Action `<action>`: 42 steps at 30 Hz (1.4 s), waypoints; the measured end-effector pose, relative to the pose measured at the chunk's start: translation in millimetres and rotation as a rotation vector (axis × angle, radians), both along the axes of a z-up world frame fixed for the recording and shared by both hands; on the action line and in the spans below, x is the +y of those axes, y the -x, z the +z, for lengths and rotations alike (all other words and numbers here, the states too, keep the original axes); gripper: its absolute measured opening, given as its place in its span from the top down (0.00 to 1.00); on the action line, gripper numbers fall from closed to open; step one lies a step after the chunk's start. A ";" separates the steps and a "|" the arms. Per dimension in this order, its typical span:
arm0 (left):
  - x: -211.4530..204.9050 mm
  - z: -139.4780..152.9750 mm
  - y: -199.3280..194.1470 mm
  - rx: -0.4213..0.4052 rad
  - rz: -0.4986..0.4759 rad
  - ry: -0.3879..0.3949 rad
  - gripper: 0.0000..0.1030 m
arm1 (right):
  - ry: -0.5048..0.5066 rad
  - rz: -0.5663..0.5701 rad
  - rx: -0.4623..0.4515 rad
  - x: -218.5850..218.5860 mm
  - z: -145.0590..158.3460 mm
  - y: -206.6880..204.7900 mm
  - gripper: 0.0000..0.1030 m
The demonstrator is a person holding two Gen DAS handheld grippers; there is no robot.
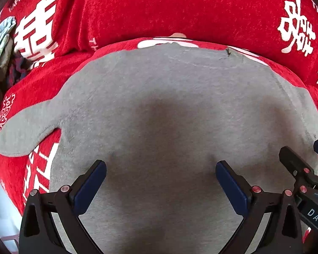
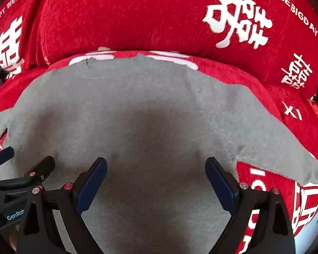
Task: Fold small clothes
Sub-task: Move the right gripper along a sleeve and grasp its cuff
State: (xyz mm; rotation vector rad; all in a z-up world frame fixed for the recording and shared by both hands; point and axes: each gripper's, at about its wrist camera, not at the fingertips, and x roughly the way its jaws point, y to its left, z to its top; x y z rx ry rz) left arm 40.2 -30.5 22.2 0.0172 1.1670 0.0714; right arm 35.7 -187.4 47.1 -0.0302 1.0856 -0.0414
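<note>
A small grey fleece long-sleeved top (image 1: 159,110) lies spread flat on a red plush blanket with white lettering (image 1: 180,6). Left gripper (image 1: 160,178) and right gripper (image 2: 155,174) hover above it, fingers apart, holding nothing.
</note>
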 end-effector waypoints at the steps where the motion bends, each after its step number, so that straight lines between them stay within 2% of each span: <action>1: -4.1 1.1 -1.5 -0.003 -0.005 -0.004 0.00 | -0.004 -0.008 -0.005 -3.8 1.0 -0.3 0.08; 24: -104.5 6.8 -24.1 -0.022 -0.134 -0.060 0.00 | -0.066 -0.200 -0.044 -124.6 4.4 -3.3 0.09; 42: -201.5 8.1 -17.8 -0.039 -0.276 -0.077 0.00 | -0.080 -0.356 -0.056 -223.6 -1.2 29.7 0.10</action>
